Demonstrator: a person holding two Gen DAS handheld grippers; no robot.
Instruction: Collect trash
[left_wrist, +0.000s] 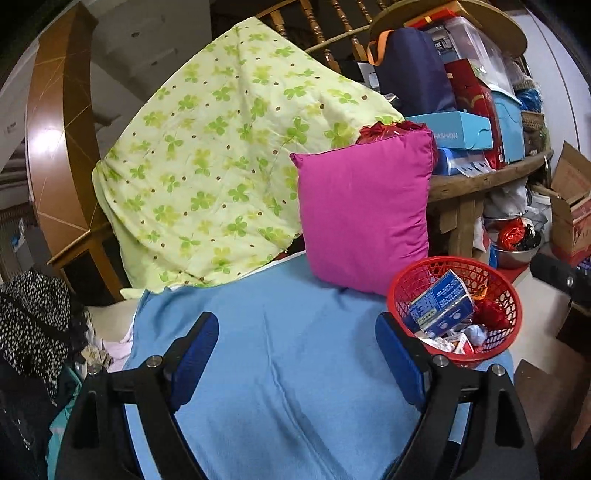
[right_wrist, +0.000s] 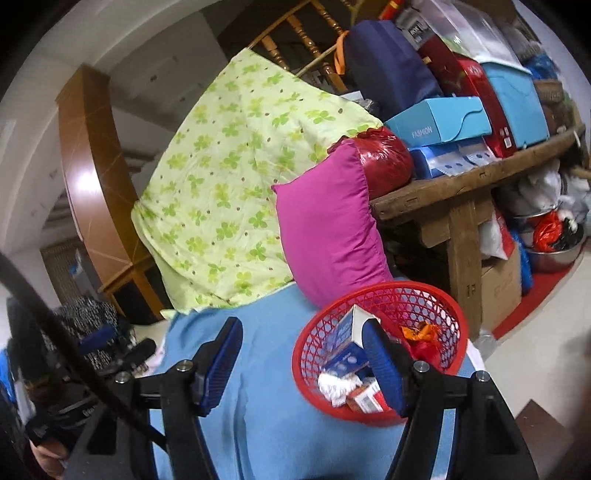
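The red basket (right_wrist: 380, 347), already filled with trash and set beside the pink pillow (left_wrist: 365, 210) for easy reach, is flanked by both grippers (left_wrist: 297, 354) (right_wrist: 303, 365), jaws spread wide, nothing held.

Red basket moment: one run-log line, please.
left gripper open, empty | right gripper open, empty | red basket holds trash, on blue sheet
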